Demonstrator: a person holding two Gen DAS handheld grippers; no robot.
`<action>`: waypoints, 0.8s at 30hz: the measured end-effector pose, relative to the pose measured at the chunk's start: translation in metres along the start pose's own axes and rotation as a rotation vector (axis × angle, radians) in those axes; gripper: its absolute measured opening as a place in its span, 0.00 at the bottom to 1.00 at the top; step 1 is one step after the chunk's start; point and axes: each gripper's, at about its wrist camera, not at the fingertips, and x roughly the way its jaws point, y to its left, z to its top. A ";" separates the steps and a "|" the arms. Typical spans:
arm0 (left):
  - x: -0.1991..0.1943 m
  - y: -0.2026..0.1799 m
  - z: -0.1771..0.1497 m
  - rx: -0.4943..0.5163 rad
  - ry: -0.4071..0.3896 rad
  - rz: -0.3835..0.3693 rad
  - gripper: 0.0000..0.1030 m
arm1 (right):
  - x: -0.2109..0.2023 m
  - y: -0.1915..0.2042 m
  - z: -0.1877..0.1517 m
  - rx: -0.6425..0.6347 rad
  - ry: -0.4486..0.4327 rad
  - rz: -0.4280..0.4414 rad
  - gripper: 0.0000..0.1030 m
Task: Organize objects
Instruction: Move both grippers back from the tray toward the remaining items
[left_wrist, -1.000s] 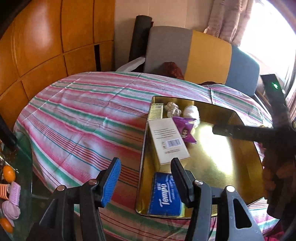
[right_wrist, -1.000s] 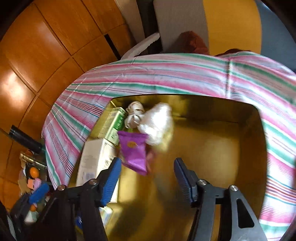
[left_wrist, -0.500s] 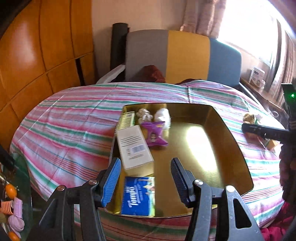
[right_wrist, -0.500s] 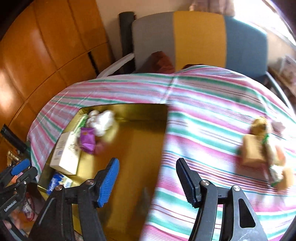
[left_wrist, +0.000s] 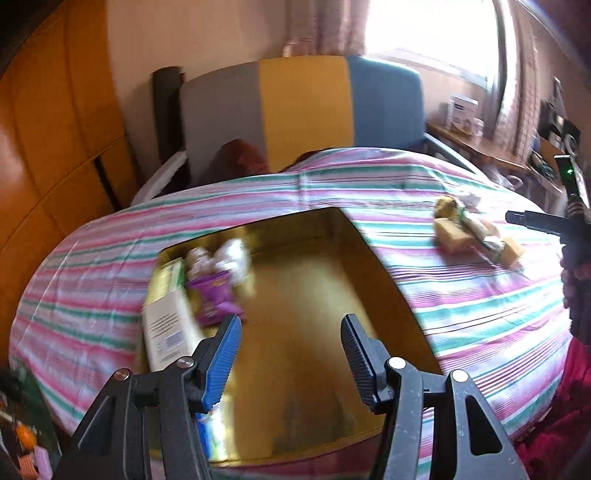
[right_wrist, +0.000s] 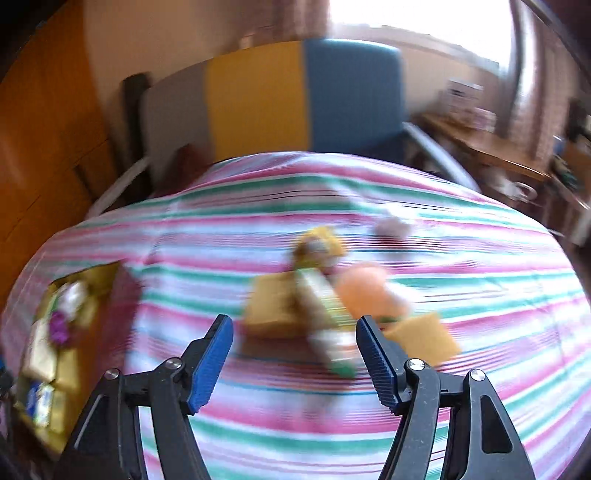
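Landmark: shallow rectangular gold metal tray (left_wrist: 373, 258), lying on the round surface under a pink, green and white striped cloth (left_wrist: 461, 306).

Inside the tray, along its left wall:
- cream cardboard box (left_wrist: 168, 328) with printed lines and a barcode on its top face; the print is too blurred to read.
- green and yellow carton (left_wrist: 168, 280), just behind the cream box.
- purple foil sachet (left_wrist: 216, 299), touching the cream box on its right; its yellow mark is illegible.
- white crumpled wrapped items (left_wrist: 229, 258), at the tray's far left corner, behind the sachet.
- blue packet (left_wrist: 207, 432), at the near left corner, mostly hidden behind the left gripper's finger; no lettering can be read.

The tray's right half is bare gold.

On the cloth, well to the right of the tray:
- loose heap of things (right_wrist: 321, 306): two tan blocks, a long green and cream carton lying across them, an orange rounded item, a yellow-brown wrapped item at the back. All are motion-blurred, and no label is legible.
- small pale crumpled item (right_wrist: 393, 227), just beyond the heap.

Grippers:
- left gripper (left_wrist: 291, 354), black frame, blue-faced left finger, jaws spread, nothing between them, above the tray's near edge.
- right gripper (right_wrist: 295, 354), same build, jaws apart and just been widening, nothing gripped, hanging over the heap with the long carton seen between its fingers.

Behind the surface, past the tray: chair with grey, yellow and blue back panels (left_wrist: 306, 107).
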 end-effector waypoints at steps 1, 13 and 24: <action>0.001 -0.005 0.003 0.008 0.002 -0.009 0.55 | 0.001 -0.013 -0.001 0.031 -0.006 -0.014 0.68; 0.060 -0.112 0.052 0.065 0.107 -0.239 0.55 | -0.001 -0.106 -0.006 0.433 0.009 -0.056 0.73; 0.141 -0.170 0.082 0.035 0.236 -0.300 0.55 | -0.006 -0.106 -0.003 0.467 0.009 0.001 0.73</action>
